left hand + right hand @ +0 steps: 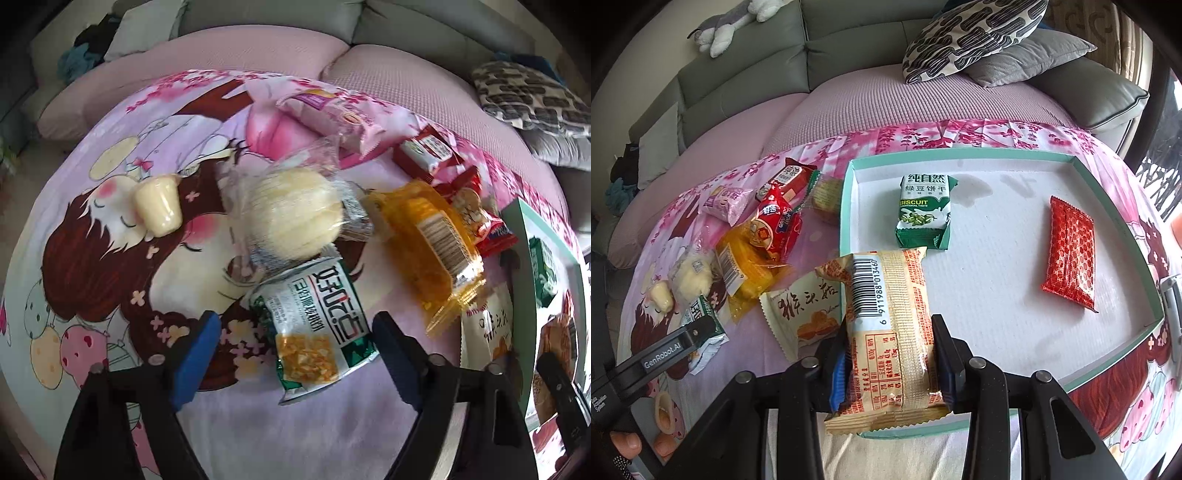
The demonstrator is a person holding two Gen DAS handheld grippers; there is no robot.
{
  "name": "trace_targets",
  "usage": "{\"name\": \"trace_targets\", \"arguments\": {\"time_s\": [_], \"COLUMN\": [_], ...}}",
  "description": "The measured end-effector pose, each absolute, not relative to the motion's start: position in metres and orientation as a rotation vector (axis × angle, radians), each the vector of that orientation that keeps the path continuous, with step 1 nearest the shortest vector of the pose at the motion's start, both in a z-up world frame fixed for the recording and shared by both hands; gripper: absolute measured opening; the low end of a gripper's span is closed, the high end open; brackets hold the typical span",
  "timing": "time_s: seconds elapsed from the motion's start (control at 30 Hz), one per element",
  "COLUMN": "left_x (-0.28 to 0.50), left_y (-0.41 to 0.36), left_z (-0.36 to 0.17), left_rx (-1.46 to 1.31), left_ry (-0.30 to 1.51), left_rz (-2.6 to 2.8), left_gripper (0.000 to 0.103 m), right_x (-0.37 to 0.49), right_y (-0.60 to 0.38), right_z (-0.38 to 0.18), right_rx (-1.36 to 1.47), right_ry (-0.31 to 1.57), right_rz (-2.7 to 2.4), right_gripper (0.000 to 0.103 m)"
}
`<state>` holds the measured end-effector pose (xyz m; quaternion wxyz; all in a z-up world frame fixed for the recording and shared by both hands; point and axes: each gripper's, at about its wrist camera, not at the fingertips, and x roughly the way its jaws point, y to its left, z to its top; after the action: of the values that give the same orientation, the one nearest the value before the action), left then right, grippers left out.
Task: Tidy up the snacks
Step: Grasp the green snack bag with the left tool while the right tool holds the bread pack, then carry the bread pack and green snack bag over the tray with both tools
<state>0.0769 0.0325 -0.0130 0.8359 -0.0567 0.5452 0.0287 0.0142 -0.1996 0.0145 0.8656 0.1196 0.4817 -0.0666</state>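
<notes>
Here the right gripper is clenching a beige pack, barcode up, over the near rim of the tray. Farther in, a green biscuit pack and a red pack are lying well apart on the tray floor. The left gripper is hanging spread wide, its blue pads on either side of a green-white pack on the cloth. Beyond it are sitting a clear-wrapped bun, an orange pack beside that, a jelly cup to the left, and pink and red wrappers farthest off.
</notes>
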Motion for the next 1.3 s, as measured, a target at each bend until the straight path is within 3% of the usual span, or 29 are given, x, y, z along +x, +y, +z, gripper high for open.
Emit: {"name": "trace_targets", "arguments": {"time_s": [0.1,0.2,0.23,0.8,1.3], "left_x": [0.079,0.078,0.078,0.053,0.037], "left_y": [0.027,0.024,0.024,0.025,-0.083], "left_z": [-0.015,-0.015,-0.015,0.033,0.060], "left_rx": [-0.140,-0.118,-0.120,-0.163,-0.028], "left_ry": [1.156,1.141,1.139,1.001,0.904], "left_rz": [0.013,0.017,0.018,-0.038,-0.336], "left_gripper": [0.065,0.063,0.058,0.056,0.056], "right_x": [0.014,0.014,0.014,0.012,-0.007], "right_y": [-0.201,-0.201,-0.201,-0.205,-0.276], "right_z": [0.014,0.014,0.014,0.019,0.034], "right_rx": [0.253,0.254,0.254,0.273,0.388], "right_ry": [1.010,1.010,1.009,0.995,0.936], "right_rz": [-0.140,-0.140,-0.140,-0.145,-0.305], "right_gripper": [0.041,0.041,0.041,0.041,0.041]}}
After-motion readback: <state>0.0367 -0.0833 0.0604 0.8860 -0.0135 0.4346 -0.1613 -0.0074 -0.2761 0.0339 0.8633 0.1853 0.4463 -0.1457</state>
